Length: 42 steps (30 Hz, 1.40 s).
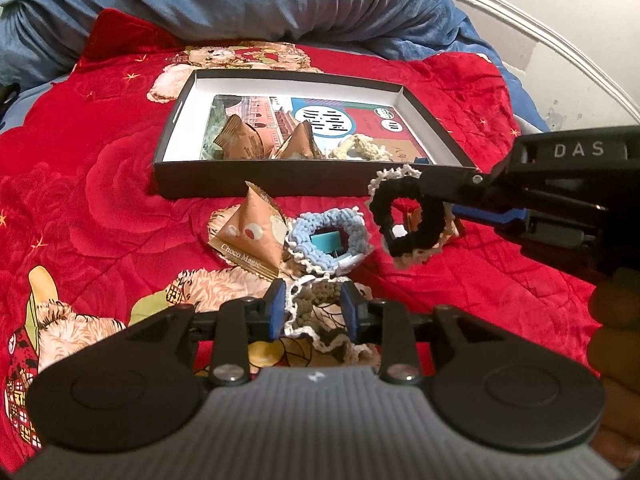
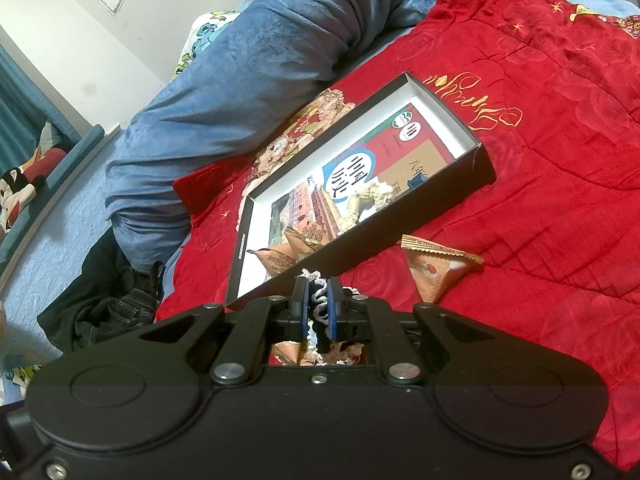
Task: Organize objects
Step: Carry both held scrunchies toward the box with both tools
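right gripper (image 1: 444, 194) clamped on black scrunchie (image 1: 408, 220), held above red quilt (image 1: 100, 184) just beside box | left gripper (image 1: 310, 306) narrow around olive scrunchie (image 1: 316, 304) | ahead: blue scrunchie (image 1: 326, 242), snack packet (image 1: 250, 236) touching | black box (image 1: 280, 178) holds book, two packets, cream scrunchie (image 1: 360, 146)

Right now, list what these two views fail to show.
- Left wrist view: the brown scrunchie is mostly hidden behind the left gripper.
- Right wrist view: the black scrunchie is mostly hidden by the right gripper.
- Both views: the box wall hides its near floor.
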Available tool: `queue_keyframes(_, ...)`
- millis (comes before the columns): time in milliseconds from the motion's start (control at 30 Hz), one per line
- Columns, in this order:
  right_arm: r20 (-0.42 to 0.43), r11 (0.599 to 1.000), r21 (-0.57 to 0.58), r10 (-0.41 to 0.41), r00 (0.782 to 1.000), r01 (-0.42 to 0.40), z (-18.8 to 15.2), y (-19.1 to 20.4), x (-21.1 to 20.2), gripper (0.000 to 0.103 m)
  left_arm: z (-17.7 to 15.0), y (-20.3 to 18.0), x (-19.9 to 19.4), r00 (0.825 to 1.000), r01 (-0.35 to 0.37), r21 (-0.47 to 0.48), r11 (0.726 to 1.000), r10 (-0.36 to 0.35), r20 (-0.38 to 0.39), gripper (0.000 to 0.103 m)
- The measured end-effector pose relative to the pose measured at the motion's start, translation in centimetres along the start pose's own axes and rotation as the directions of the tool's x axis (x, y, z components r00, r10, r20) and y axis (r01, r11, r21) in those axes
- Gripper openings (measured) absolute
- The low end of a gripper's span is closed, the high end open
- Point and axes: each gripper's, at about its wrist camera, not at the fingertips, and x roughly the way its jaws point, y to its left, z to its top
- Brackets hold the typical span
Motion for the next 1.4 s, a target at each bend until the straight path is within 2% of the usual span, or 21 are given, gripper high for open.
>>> queue_keyframes(1400, 0.012, 1.000, 0.023, 0.005, 1.000, -0.005, 0.18, -0.42, -0.44, 0.010, -0.04, 0.05, 0.52, 1.000, -0.010, 0.005, 1.000, 0.010, -0.029, 0.049)
